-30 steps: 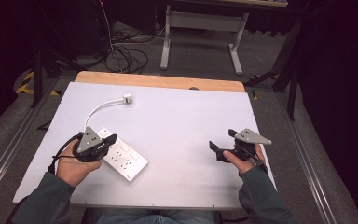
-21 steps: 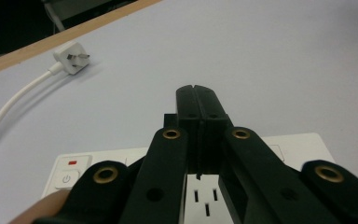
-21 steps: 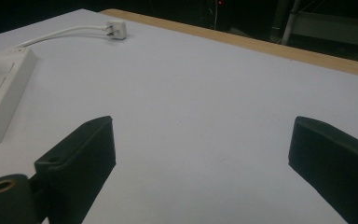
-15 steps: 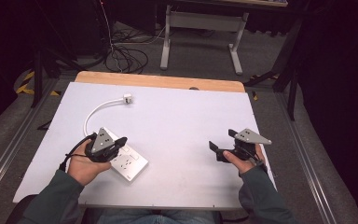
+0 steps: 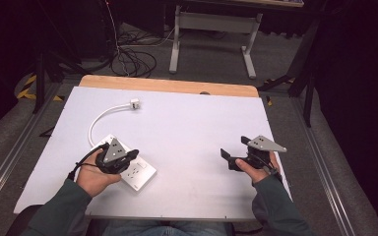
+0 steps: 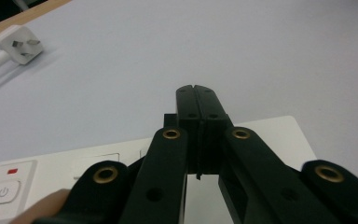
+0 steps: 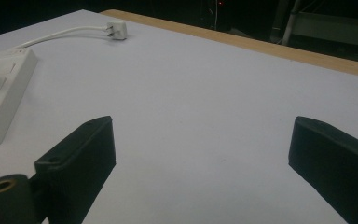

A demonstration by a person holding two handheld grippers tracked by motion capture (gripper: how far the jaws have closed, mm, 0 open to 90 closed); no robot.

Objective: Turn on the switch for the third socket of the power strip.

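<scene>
So the power strip (image 5: 137,172) lies at the near-left of the table, long axis slanting near-right, right under the left gripper (image 6: 199,100), jaws clenched on nothing, while the right gripper (image 5: 236,156) sits released, well off to the right.

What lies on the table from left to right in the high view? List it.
Left gripper over the power strip → white plug → right gripper.
</scene>
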